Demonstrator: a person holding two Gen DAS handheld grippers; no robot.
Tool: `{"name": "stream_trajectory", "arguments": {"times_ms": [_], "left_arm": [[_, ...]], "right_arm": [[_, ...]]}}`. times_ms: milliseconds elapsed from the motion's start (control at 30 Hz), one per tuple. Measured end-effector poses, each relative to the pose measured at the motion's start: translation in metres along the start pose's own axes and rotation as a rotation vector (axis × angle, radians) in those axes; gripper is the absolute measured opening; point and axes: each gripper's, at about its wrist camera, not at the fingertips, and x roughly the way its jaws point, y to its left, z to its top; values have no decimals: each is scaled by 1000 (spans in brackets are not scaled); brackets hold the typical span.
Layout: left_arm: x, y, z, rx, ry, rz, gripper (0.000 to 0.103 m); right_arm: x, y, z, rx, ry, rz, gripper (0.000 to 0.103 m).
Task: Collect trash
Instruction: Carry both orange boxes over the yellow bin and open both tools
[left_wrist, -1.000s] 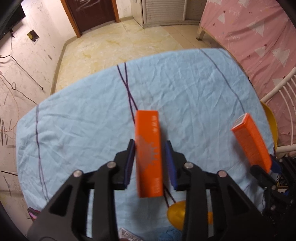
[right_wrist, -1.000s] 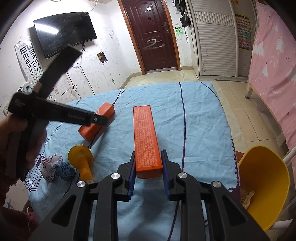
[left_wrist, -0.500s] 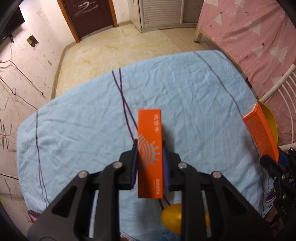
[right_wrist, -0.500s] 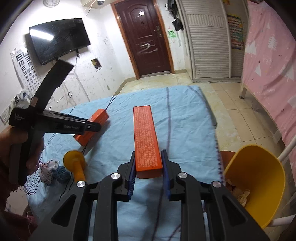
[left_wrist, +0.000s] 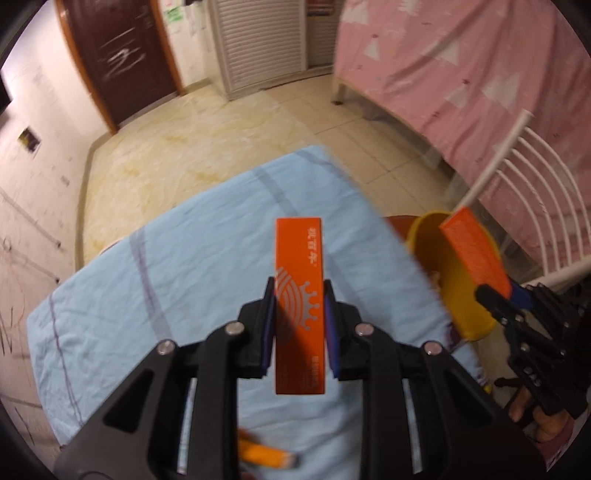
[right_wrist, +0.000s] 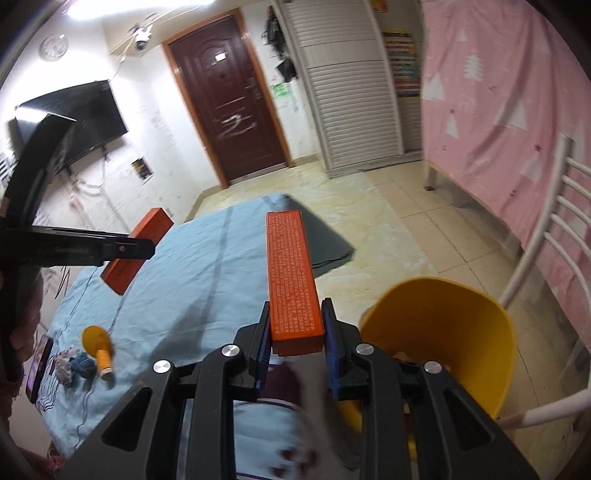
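While each hand-held gripper (left_wrist: 300, 317) (right_wrist: 295, 334) clamps one, long orange boxes (left_wrist: 300, 295) (right_wrist: 291, 280), white print, yellow bin (right_wrist: 443, 332) beside.

Two long orange boxes (left_wrist: 300, 306) (right_wrist: 291, 275) held aloft; yellow bin (right_wrist: 443, 332) on floor beside table.

We see the right tongs (right_wrist: 294, 332), clamped on a long orange box (right_wrist: 291, 275), hang just left of the yellow bin (right_wrist: 443, 325), whose open mouth is unobstructed from above. A white chair back (right_wrist: 546, 240) rises right behind the bin, closing the right side. On the worktop (right_wrist: 192, 273), bare blue cloth lies ahead of the tongs; a yellow funnel-shaped piece (right_wrist: 96, 341) and crumpled scraps (right_wrist: 72, 363) crowd its near left. The left tongs (left_wrist: 299, 314), clamped on a second orange box (left_wrist: 300, 295), occupy the air above the left.
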Motion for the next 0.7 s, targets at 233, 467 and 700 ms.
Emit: {"name": "stream_trajectory", "arguments": {"times_ms": [233,467,700], "left_arm": [[15,-77,19,104,3,-72,21],[30,-137,29,174,5,-137,21],[42,-177,38,197,17,-193,22]], "right_arm": [[-8,-47,-9,66,-19,-101,19],[-7,-85,-20,128,-25,-172,19],[1,-117,-33,194,-20,-179,19]]}}
